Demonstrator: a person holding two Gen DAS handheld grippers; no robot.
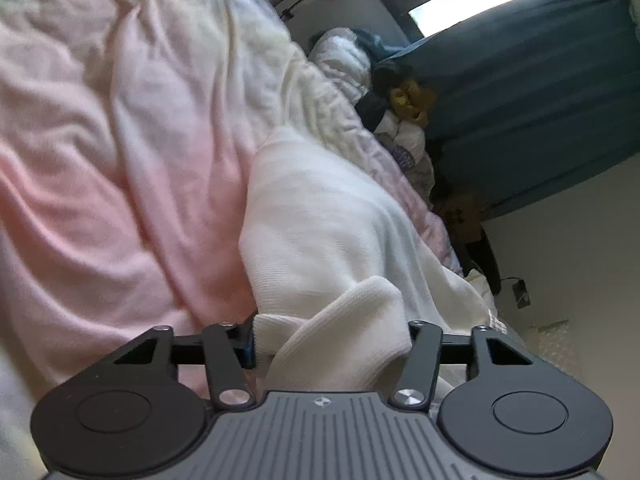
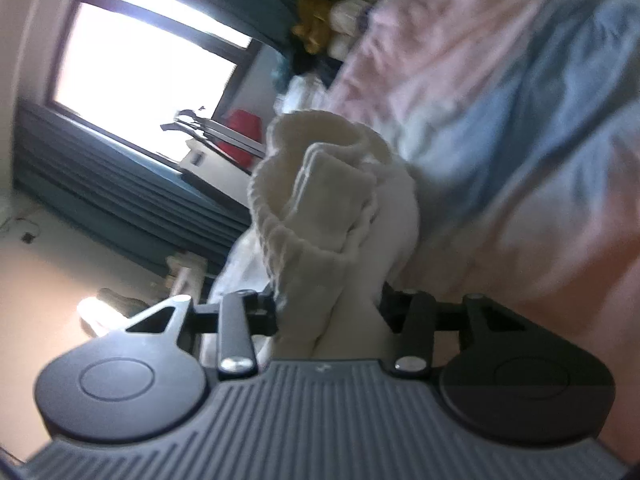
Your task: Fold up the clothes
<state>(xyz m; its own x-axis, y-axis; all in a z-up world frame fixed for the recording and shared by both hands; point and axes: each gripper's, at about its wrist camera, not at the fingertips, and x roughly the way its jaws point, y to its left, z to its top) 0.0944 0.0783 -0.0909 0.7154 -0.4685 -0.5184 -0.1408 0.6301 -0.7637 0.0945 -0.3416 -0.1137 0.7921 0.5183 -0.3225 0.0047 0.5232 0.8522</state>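
Each hand-held gripper, left [image 1: 332,344] and right [image 2: 328,312], pinches the white knit garment [image 1: 320,216] above the bed [image 1: 100,140]. Mid-fold, I judge; next, lay both held edges down evenly

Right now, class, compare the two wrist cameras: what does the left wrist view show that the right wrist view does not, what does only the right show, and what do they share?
Only the left wrist view shows the white knit garment spread flat across the pink blanket, and the left gripper shut on a fold of it.

Only the right wrist view shows a ribbed cuff bunched upright in the right gripper, and a light blue sheet.

Both show closed jaws pinching white knit, pink bedding, the bright window, dark teal curtains and a yellow item in the clothes pile.
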